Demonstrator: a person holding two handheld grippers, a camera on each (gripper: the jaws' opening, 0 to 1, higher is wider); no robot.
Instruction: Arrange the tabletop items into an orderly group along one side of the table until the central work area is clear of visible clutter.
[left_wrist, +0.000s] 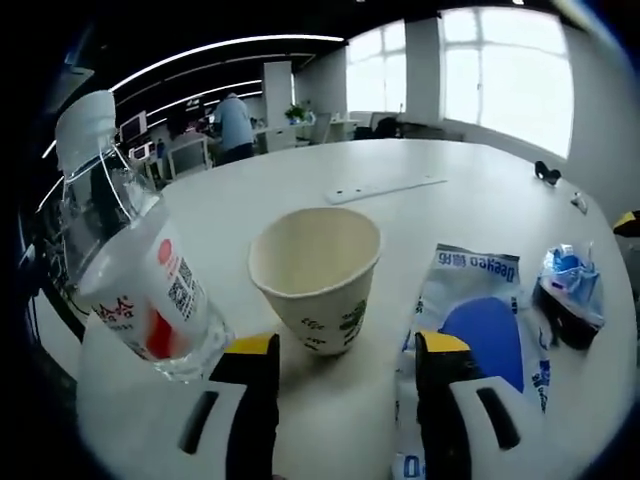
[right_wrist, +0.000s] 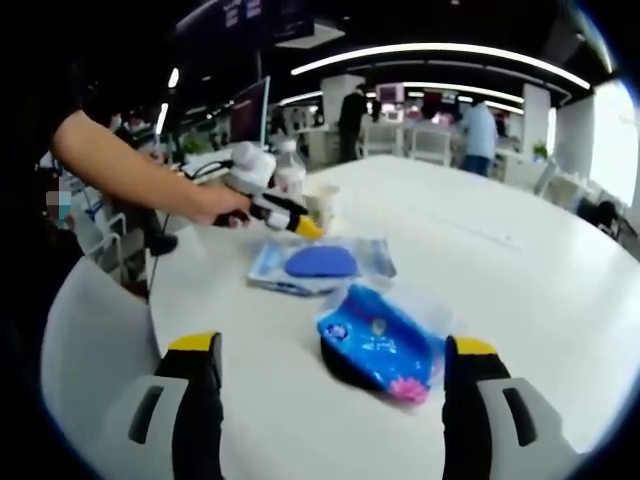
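Facing the paper cup (left_wrist: 318, 275) at frame centre, left gripper (left_wrist: 345, 360) spread wide to grab it; right gripper (right_wrist: 330, 365) likewise spread, over blue packet (right_wrist: 380, 345).

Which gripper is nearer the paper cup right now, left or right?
Left. The left gripper is open right at the paper cup, jaws either side of its base. The right gripper sits farther back, by the blue packet.

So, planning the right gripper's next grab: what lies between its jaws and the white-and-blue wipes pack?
In the right gripper view, the blue snack packet lies on the table between the right gripper and the wipes pack.
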